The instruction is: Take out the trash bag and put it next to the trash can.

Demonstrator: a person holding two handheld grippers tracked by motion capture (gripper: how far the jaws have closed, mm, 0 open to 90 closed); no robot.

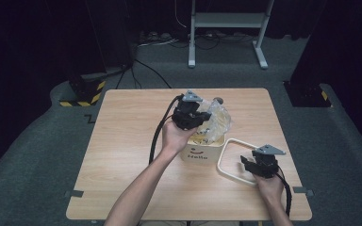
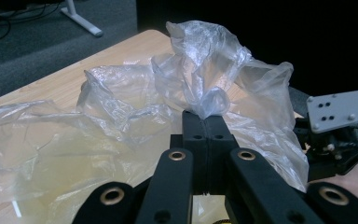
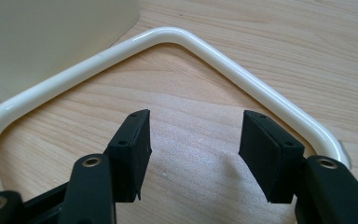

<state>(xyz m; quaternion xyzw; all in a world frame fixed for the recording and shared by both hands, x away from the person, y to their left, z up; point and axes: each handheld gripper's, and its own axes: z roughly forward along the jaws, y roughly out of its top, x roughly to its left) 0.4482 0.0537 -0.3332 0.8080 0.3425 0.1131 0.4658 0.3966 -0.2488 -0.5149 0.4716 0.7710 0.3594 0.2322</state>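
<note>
Clear plastic bag (image 2: pixel 200 79): crumpled, spilling out of the top of the cream bin (image 1: pixel 202 151) marked "Hello", near the middle of the counter (image 1: pixel 122 155). Pinched at a gathered fold by the left hand-held gripper (image 2: pixel 205 122), jaws pressed together on the film just above the bin's mouth. Right hand-held gripper (image 3: pixel 193 144) low over the counter to the right of the bin, jaws apart and holding nothing, bare wood between them, inside the loop of the white handle (image 3: pixel 242 74) lying flat on the surface.

Risks, as a judgement: thin film held by one small fold, so likely to slip free or tear under a sharp pull. Bin light-looking and not steadied by anything, so liable to tip or drag along with the bag if the film catches on the rim. Handle loop around the open right jaws, so a careless lift could hook it and jolt the bin. Whether the bag holds anything: cannot tell through the creases, though a yellowish tint shows low down.

Count: one bag, one bin, one handle, two hand-held grippers, one counter. Beyond the counter, one white metal frame (image 1: pixel 228 21) on the grey floor
</note>
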